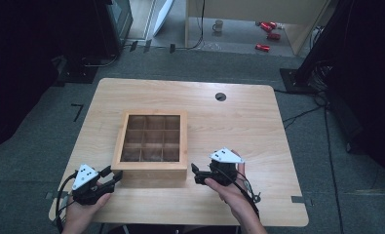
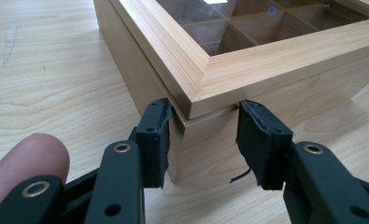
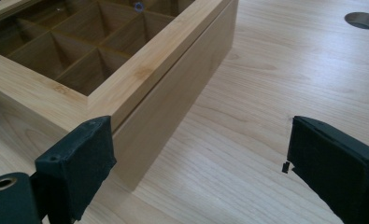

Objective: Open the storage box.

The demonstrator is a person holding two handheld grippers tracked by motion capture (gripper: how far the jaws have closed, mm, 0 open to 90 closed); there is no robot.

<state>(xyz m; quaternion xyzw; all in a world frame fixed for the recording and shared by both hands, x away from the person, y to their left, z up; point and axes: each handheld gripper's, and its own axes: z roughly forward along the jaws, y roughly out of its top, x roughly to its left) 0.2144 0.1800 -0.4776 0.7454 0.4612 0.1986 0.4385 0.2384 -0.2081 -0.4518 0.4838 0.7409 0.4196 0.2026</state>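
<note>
Grey floor, a mug and red cans far back, and a pale wood bench (image 1: 258, 112) with a cable hole; mid-bench sits the box (image 1: 151, 141), glass lid down over empty compartments. Left hand-held gripper (image 2: 205, 140) straddles the near-left corner, jaws spread, seemingly to brace it. Right hand-held gripper (image 3: 196, 172) gapes wide beside the near-right corner, gripping nothing.

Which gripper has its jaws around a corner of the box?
The left gripper: its jaws straddle the near-left corner of the box. The right gripper is open beside the near-right corner.
</note>
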